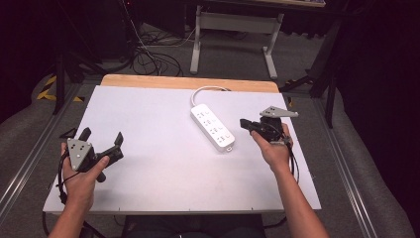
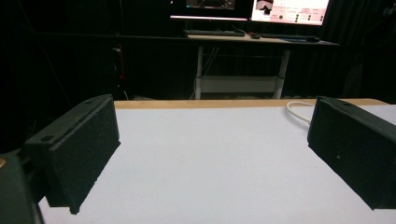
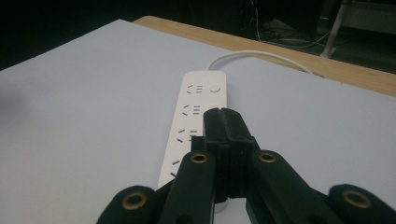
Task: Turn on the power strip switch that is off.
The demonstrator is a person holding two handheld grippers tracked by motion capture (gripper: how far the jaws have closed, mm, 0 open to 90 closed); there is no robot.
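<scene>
Right gripper (image 1: pixel 246 124) closed, empty | beside power strip (image 1: pixel 213 127) | table (image 1: pixel 148 148)

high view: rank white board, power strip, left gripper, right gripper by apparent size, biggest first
1. White board, by far the largest.
2. Power strip, longer than either gripper.
3. Left gripper and right gripper: look alike, so I won't rank them. The left spreads wider only because its fingers are open.

- left gripper (image 2: pixel 212 154) — its two black jaws stand wide apart over the white table top (image 2: pixel 210 163)
- white cable (image 2: pixel 299 111) just beside the right-hand jaw's tip — nothing between the jaws
</scene>
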